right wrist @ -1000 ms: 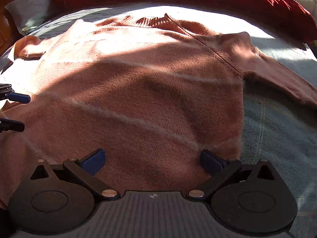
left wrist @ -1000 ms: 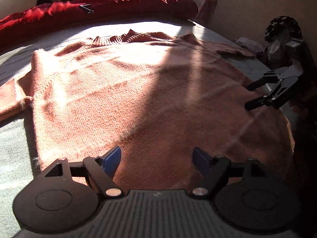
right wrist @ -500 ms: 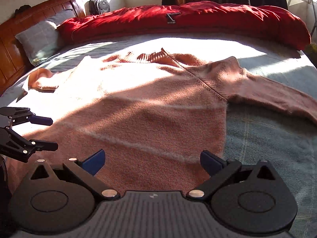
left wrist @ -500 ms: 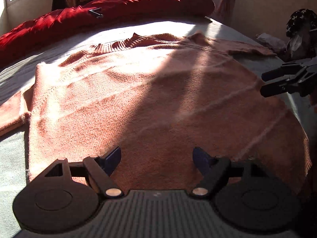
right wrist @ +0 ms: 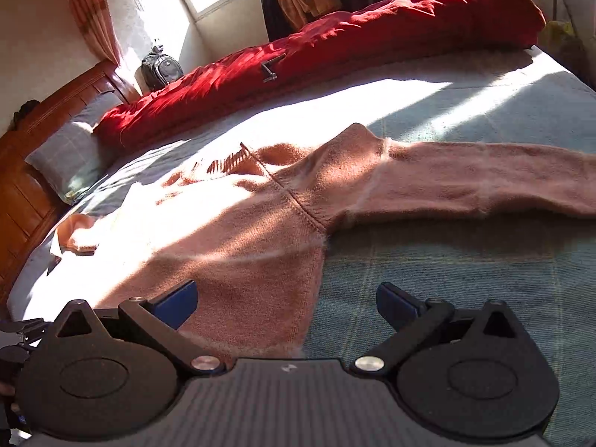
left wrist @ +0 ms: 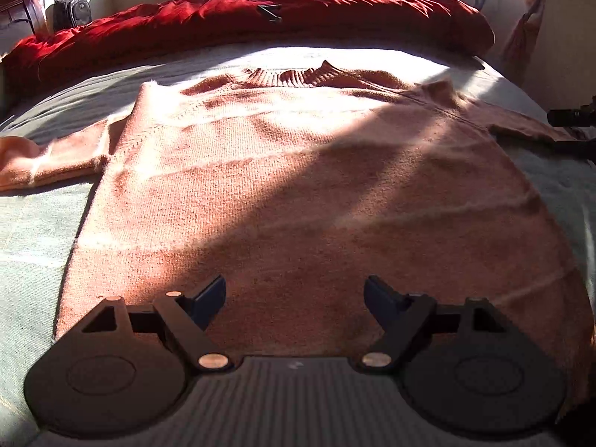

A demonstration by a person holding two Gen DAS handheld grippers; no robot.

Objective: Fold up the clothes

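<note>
A salmon-pink knitted sweater (left wrist: 298, 171) lies flat on the bed, collar at the far side, hem toward me. My left gripper (left wrist: 294, 298) hovers open over the hem's middle, nothing between its blue pads. My right gripper (right wrist: 287, 303) is open above the sweater's right side edge (right wrist: 305, 298), with bed cover under its right finger. The right sleeve (right wrist: 484, 182) stretches out to the right. The left sleeve (left wrist: 41, 160) lies bunched at the left. The right gripper's fingers (left wrist: 573, 119) show at the left wrist view's right edge.
A red duvet (left wrist: 260, 18) is heaped along the far side of the grey-green bed cover (right wrist: 465, 272). A wooden headboard (right wrist: 26, 171) and a grey pillow (right wrist: 67, 160) stand at the left. A dark backpack (right wrist: 162, 69), curtains and hanging clothes are by the window.
Both grippers drew back and rose, so more of the room shows. The right gripper swung rightward from the sweater's body to its side edge and sleeve. The left view now centres on the sweater.
</note>
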